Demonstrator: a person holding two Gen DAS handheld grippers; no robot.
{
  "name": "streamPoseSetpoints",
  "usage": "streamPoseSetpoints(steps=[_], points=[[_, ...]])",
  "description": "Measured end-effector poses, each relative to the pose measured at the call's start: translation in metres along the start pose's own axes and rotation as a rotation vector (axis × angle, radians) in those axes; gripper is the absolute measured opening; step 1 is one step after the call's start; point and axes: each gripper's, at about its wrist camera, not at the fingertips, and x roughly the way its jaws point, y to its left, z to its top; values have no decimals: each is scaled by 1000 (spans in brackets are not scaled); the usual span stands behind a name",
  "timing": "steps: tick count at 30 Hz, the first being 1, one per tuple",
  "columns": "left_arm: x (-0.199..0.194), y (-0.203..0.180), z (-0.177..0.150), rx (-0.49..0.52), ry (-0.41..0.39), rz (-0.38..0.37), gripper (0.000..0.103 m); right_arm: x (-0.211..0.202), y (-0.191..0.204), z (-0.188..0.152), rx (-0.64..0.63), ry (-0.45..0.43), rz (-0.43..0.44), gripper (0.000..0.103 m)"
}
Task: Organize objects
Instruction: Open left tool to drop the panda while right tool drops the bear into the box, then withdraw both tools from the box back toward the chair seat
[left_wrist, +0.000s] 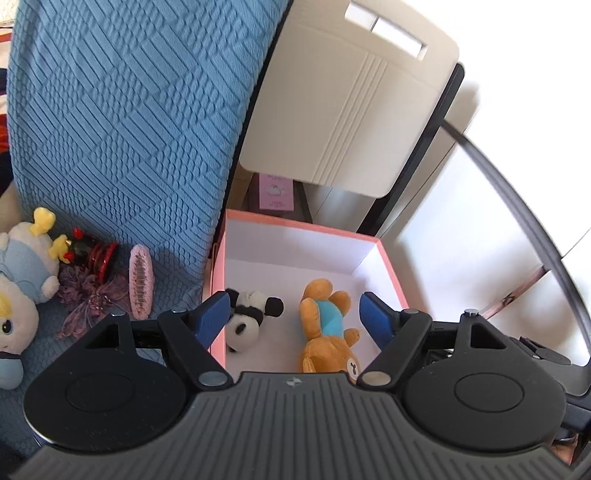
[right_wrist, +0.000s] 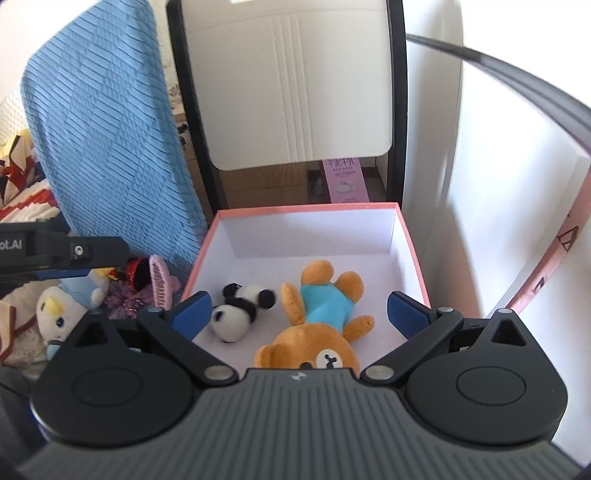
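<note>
Plush, fuzzy cloth on the brown bear (right_wrist: 314, 343) and the small panda (right_wrist: 240, 310). Matt card for the pink box (right_wrist: 415, 251), smooth white inside. Ribbed, quilted weave across the blue cushion (left_wrist: 122, 122) (raised diagonal lines, soft-looking). Smooth, faintly glossy beige plastic on the chair back (right_wrist: 295, 85), dark frame around it. Matt black plastic over the gripper bodies, ridged grey at the base; textured blue pads (left_wrist: 210, 317), dull metal rivets (left_wrist: 212, 377). Glossy red trinket (left_wrist: 99, 254) beside the pink comb (left_wrist: 141, 280).
</note>
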Motion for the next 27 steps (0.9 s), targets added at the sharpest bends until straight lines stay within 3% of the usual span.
streamPoseSetpoints(steps=[7,19,27], points=[[-31,9,-3,-21,-38,-43,81,-26,28,-3,-19,-12,-4,103],[-79,39,-14,-41,-102,-52,81,-56,66,-16,-15,-21,21,103],[-102,62,-37,8,-123,-25,81,-60,95,-32,-27,-46,49,103]])
